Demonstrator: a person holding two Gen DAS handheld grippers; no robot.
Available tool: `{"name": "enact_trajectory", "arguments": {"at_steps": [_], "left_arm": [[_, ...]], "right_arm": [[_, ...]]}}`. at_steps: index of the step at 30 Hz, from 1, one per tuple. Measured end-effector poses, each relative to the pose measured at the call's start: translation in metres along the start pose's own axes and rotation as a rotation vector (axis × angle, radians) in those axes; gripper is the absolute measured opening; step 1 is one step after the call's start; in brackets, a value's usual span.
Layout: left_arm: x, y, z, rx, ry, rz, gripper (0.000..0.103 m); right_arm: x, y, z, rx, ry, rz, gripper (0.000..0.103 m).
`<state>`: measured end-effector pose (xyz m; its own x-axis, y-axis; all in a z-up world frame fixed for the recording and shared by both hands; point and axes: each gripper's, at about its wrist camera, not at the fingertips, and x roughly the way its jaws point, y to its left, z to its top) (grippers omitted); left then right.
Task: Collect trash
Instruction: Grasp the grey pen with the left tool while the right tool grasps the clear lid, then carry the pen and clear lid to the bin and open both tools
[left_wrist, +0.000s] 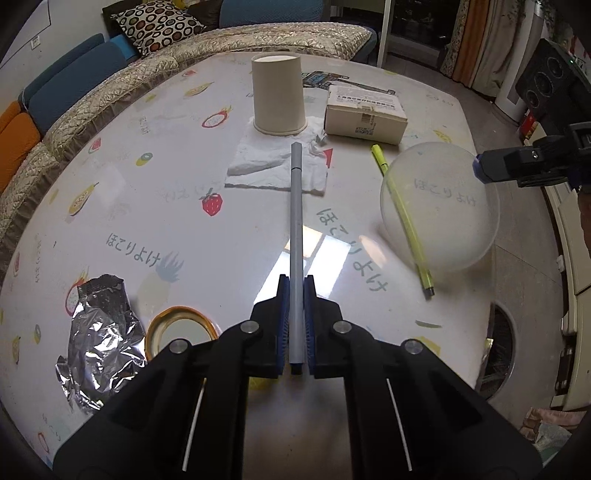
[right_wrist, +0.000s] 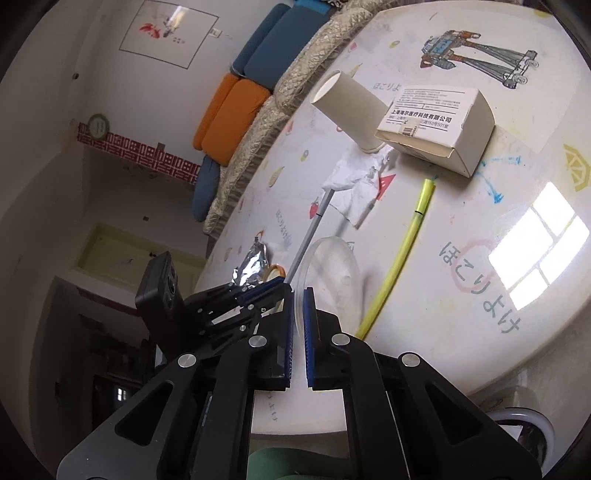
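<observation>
Two grippers are busy over the surface (left_wrist: 129, 221). The left gripper (left_wrist: 296, 291) has its jaws pinching a grey pen (left_wrist: 296, 206), which points away toward the far side, its tip over a crumpled white tissue (left_wrist: 273, 166). The right gripper (right_wrist: 298, 295) has its jaws clamped on the rim of a clear plastic lid (left_wrist: 439, 206), tilted off the surface on the right. Beneath the lid lies a yellow pen (left_wrist: 404, 218). Far off, an upturned paper cup (left_wrist: 279, 96) stands on the tissue, a white cardboard box (left_wrist: 365, 114) just to its right. Near left lie a crumpled foil wrapper (left_wrist: 99, 339) and a tape roll (left_wrist: 181, 328).
</observation>
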<state>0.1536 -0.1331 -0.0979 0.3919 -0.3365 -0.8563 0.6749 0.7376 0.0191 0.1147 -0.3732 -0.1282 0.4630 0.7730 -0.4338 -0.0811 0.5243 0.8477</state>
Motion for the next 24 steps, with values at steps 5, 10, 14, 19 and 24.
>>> {"name": "enact_trajectory", "arguments": {"at_steps": [5,10,14,19,24], "left_arm": [[-0.029,-0.013,-0.003,0.018,-0.023,-0.004,0.006],[-0.049,-0.022,-0.005,0.016,-0.044,-0.006,0.006],[-0.064,-0.034,-0.005,0.032,-0.057,-0.014,0.006],[-0.079,-0.061,-0.008,0.069,-0.072,-0.050,0.006],[-0.076,-0.108,-0.018,0.150,-0.040,-0.102,0.006]], "right_arm": [[-0.014,0.010,-0.008,-0.023,-0.005,-0.015,0.005],[-0.029,0.026,-0.014,-0.052,-0.018,-0.006,0.005],[-0.047,0.042,-0.020,-0.085,-0.038,0.004,0.005],[-0.082,0.049,-0.035,-0.099,-0.077,0.010,0.005],[-0.118,0.029,-0.070,-0.075,-0.080,-0.043,0.005]]}}
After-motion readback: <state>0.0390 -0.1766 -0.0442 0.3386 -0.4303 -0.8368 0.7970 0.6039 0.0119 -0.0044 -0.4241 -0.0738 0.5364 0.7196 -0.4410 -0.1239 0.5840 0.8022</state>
